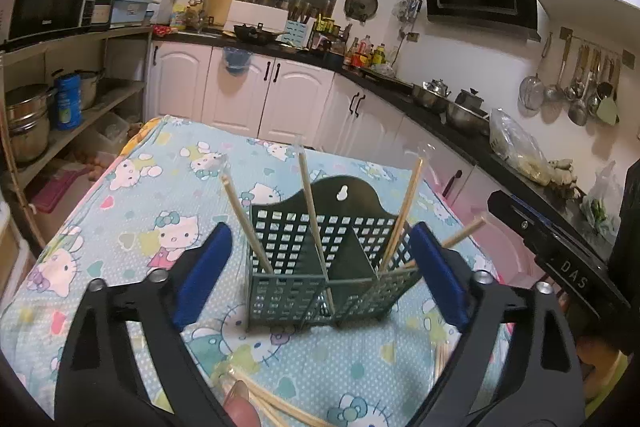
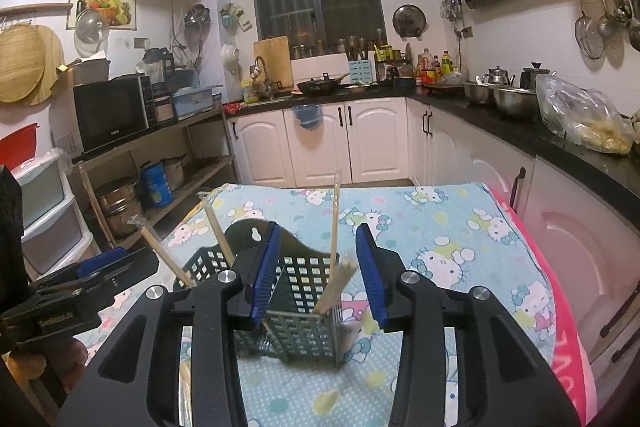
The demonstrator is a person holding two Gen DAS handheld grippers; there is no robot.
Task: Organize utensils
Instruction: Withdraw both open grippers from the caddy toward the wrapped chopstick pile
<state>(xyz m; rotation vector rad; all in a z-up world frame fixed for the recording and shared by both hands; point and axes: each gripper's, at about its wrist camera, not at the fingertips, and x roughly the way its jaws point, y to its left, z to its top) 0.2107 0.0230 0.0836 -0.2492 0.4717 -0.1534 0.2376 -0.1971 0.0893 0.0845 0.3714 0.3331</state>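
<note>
A dark green slotted utensil holder (image 1: pixel 320 267) stands on the Hello Kitty tablecloth (image 1: pixel 152 227), with several wooden chopsticks (image 1: pixel 310 203) upright or leaning in its compartments. My left gripper (image 1: pixel 320 279) is open wide, its blue pads (image 1: pixel 204 275) flanking the holder without pressing it. Loose chopsticks (image 1: pixel 276 405) lie on the cloth below it, beside a person's fingertip. In the right wrist view my right gripper (image 2: pixel 318 279) is open over the holder (image 2: pixel 304 311). A blurred bundle of chopsticks (image 2: pixel 336 287) leans in the near compartment between the jaws, untouched.
The other gripper's black body shows at each view's edge: the right (image 1: pixel 560 259), the left (image 2: pixel 92 275). A dark counter (image 2: pixel 520 131) with steel pots and a bag runs along the right. A shelf with a microwave (image 2: pixel 112 115) stands left. White cabinets (image 2: pixel 320 143) lie behind the table.
</note>
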